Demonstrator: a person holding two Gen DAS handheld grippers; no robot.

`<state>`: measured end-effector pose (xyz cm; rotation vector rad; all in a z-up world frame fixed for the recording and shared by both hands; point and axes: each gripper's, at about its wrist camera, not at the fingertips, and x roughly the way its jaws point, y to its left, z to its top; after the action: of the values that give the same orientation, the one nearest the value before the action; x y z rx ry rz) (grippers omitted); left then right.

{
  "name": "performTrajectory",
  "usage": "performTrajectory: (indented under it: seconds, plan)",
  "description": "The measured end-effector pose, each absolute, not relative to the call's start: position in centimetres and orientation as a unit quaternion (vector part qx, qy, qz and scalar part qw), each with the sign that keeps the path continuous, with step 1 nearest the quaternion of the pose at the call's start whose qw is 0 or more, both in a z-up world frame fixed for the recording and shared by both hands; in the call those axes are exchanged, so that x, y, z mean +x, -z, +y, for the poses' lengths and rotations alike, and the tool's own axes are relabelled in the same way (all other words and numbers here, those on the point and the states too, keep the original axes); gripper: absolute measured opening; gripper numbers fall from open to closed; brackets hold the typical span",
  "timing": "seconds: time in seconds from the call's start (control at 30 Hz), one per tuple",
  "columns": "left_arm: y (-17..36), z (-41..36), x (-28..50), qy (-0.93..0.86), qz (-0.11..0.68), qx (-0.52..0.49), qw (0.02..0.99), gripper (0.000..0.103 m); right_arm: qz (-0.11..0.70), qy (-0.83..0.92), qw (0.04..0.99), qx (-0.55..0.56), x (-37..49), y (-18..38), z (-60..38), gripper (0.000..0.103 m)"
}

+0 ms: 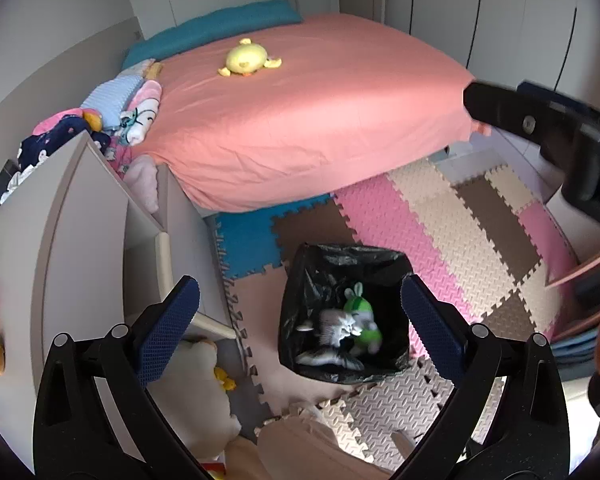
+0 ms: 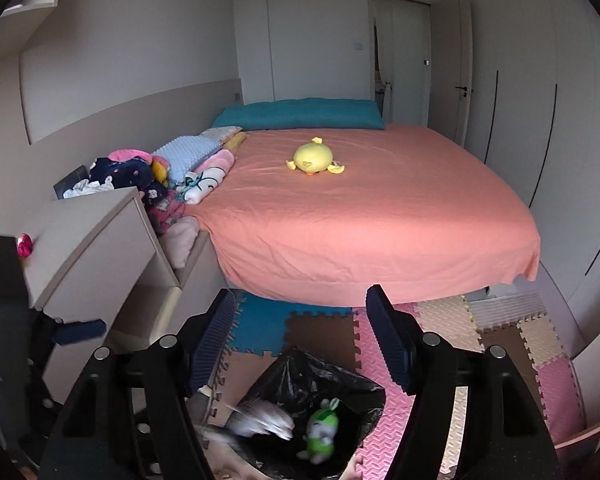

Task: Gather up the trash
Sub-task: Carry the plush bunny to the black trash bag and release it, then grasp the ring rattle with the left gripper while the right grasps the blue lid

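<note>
Both grippers hover over the black-lined bin [image 1: 342, 312], the left gripper [image 1: 300, 320] spread wide, the right gripper [image 2: 300, 344] partly spread, both empty. A green toy [image 1: 362, 318] and blurred grey-white trash [image 1: 334, 326] lie inside the bin.

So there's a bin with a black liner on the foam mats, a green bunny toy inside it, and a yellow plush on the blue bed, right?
Nearly. The bed is covered in pink, not blue; only the pillow at its head is blue. The right wrist view shows it. The bin, bunny toy and yellow plush are as you said.
</note>
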<state>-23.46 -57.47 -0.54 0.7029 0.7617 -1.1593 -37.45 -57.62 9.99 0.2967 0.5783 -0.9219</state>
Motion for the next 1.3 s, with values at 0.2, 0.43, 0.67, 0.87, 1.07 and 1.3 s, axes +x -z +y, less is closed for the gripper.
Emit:
performTrajectory:
  seconds: [0.2, 0.43, 0.67, 0.87, 1.07, 1.3]
  plan:
    - [-0.6, -56.5, -23.3, 0.521, 0.339, 0.312, 0.719, 0.098, 0.268, 0.430, 0.849, 0.154, -37.3, -10.4, -58.0, 0.069]
    - [-3.0, -54.8, -21.2, 0.508, 0.337, 0.286, 0.739, 0.098, 0.263, 0.419, 0.856, 0.150, -35.9, -11.5, -57.3, 0.069]
    - [-4.7, -52.6, -19.2, 0.497, 0.333, 0.268, 0.755, 0.098, 0.263, 0.400, 0.866, 0.142, -33.7, -12.5, -56.0, 0.069]
    - [-7.1, -49.2, -16.4, 0.476, 0.330, 0.247, 0.777, 0.098, 0.263, 0.360, 0.887, 0.122, -29.8, -14.2, -53.2, 0.069]
    - [-9.0, -44.1, -12.1, 0.428, 0.334, 0.225, 0.809, 0.098, 0.267, 0.304, 0.909, 0.100, -24.6, -15.4, -49.6, 0.069]
    - [-10.6, -36.5, -6.1, 0.344, 0.344, 0.181, 0.855, 0.098, 0.284, 0.236, 0.926, 0.078, -18.5, -15.2, -45.0, 0.069]
